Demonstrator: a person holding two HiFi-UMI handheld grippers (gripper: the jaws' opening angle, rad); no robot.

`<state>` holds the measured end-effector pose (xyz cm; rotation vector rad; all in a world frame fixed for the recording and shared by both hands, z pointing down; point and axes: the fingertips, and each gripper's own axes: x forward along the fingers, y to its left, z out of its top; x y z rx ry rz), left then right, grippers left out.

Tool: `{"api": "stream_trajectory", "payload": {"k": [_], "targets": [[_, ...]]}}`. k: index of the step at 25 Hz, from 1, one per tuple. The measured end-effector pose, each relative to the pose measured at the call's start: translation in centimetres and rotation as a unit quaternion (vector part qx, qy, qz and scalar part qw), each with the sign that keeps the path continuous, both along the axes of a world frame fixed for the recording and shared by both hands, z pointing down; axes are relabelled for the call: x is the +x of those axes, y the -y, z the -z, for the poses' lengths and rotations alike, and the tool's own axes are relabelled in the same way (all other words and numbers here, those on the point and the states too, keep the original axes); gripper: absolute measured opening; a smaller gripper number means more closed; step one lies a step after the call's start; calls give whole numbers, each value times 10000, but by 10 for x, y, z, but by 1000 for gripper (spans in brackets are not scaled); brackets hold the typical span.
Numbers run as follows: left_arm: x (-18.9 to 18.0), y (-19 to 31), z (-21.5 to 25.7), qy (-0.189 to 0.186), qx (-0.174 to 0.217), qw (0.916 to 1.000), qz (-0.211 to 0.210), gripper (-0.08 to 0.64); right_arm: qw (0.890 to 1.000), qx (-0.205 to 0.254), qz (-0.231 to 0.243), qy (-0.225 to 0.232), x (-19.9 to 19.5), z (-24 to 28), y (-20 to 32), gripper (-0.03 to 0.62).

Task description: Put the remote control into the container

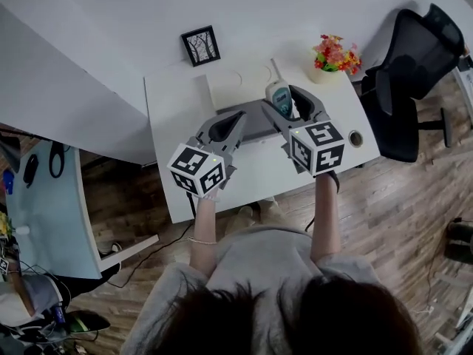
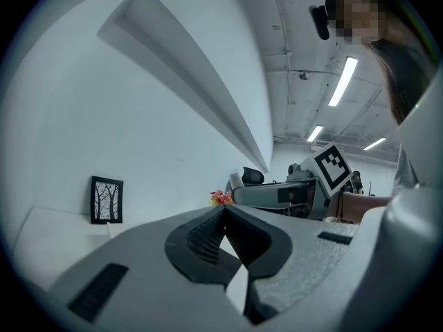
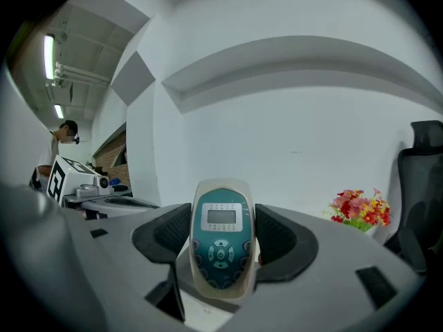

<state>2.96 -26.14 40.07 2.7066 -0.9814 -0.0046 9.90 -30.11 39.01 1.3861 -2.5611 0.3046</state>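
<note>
We are standing at a white desk (image 1: 177, 191) pushed against a white wall, with a framed picture (image 1: 200, 45) and flowers (image 1: 335, 54) at the back and a black chair (image 1: 414, 58) off to the right on the wood floor. Our right gripper (image 1: 290, 99) is clamping the remote (image 3: 221, 237) by its two long sides, holding it upright with the screen facing the camera, lifted above the far part of the desk. Our left gripper (image 2: 223, 213) is hanging beside it with its jaws pressed together at the tips and nothing between them. A flat gray thing (image 1: 259, 126) is lying on the desk between and under the two grippers; we are taking it for the container, but the grippers are covering much of it, so we are not making out its rim or its depth. We are judging the main risk to be the grip itself: the remote's sides are smooth and rounded and the pads are catching only its lower half, so a tilt on the way down could let it slide or pivot out. Releasing too high or off-centre could bounce it off the edge onto the desk. Neither gripper view is showing the container.
</note>
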Motion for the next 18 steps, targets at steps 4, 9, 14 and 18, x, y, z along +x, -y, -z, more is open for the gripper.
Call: {"api": "stream_trajectory", "payload": {"k": [4,9,14,18], "targets": [[-2,10,-13,-34,-160,9994,319,3,9991,-167,378,-137,-4,-16,11,287],[-4,19,-28,-37,-329,9971,680,3,9954,-352,835,-295,-9,-34,22,287],[-6,20,-45,-25,-557,9947,859,3,9916,-625,1016,-498,-14,-62,31,287],[-8,18,-66,-25,-856,9926,855,3,9841,-906,1309,-794,-32,-89,29,287]]}}
